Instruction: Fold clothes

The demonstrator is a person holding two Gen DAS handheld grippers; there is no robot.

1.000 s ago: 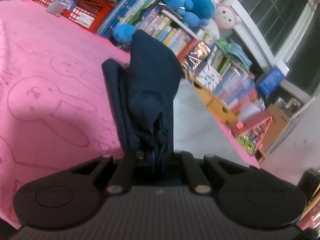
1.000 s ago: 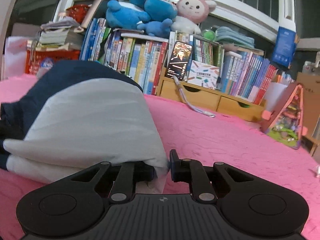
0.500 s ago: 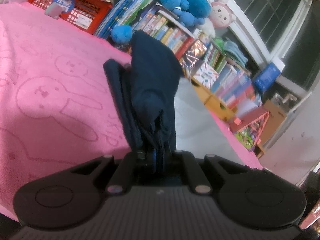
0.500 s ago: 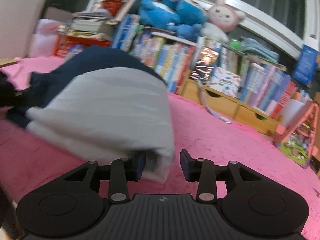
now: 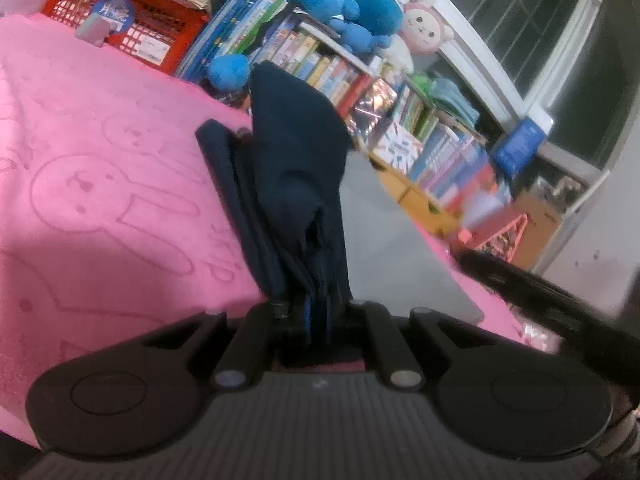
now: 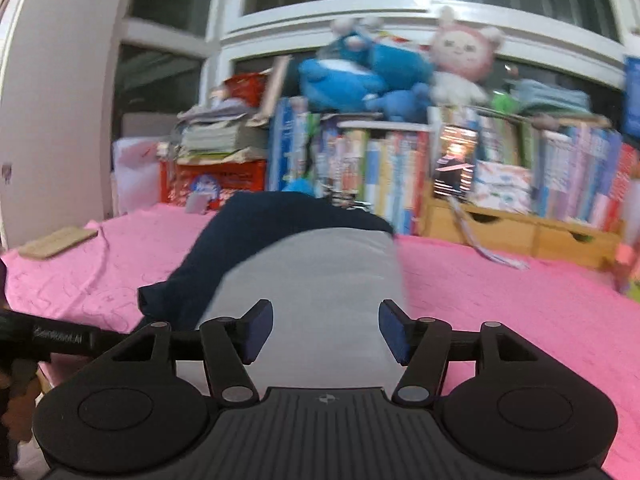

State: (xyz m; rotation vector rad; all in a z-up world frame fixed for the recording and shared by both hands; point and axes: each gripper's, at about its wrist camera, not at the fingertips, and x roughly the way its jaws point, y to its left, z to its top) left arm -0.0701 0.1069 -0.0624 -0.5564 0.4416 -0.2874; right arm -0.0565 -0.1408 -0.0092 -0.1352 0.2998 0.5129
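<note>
A folded navy and grey garment [image 6: 312,276] lies on the pink blanket [image 6: 500,300]. In the left wrist view its navy part [image 5: 292,184] rises in a bunched fold, and my left gripper [image 5: 316,312] is shut on that navy edge. The grey part [image 5: 384,232] lies flat to the right. My right gripper [image 6: 326,326] hovers just above the grey part with its jaws opening. Its blue pads [image 6: 260,328] stand apart and do not press the cloth. The right gripper's black body [image 5: 540,292] shows blurred at the right of the left wrist view.
Behind the blanket stand a row of books [image 6: 400,168], wooden drawers [image 6: 520,232], plush toys [image 6: 380,76] and a red crate [image 5: 132,20] with papers. A flat wooden piece [image 6: 56,240] lies at the blanket's left. A toy house [image 5: 504,236] stands at the right.
The right gripper let go of the grey corner, opened wide and rose. The grey cloth dropped flat onto the blanket. The left gripper kept its hold on the navy edge.
</note>
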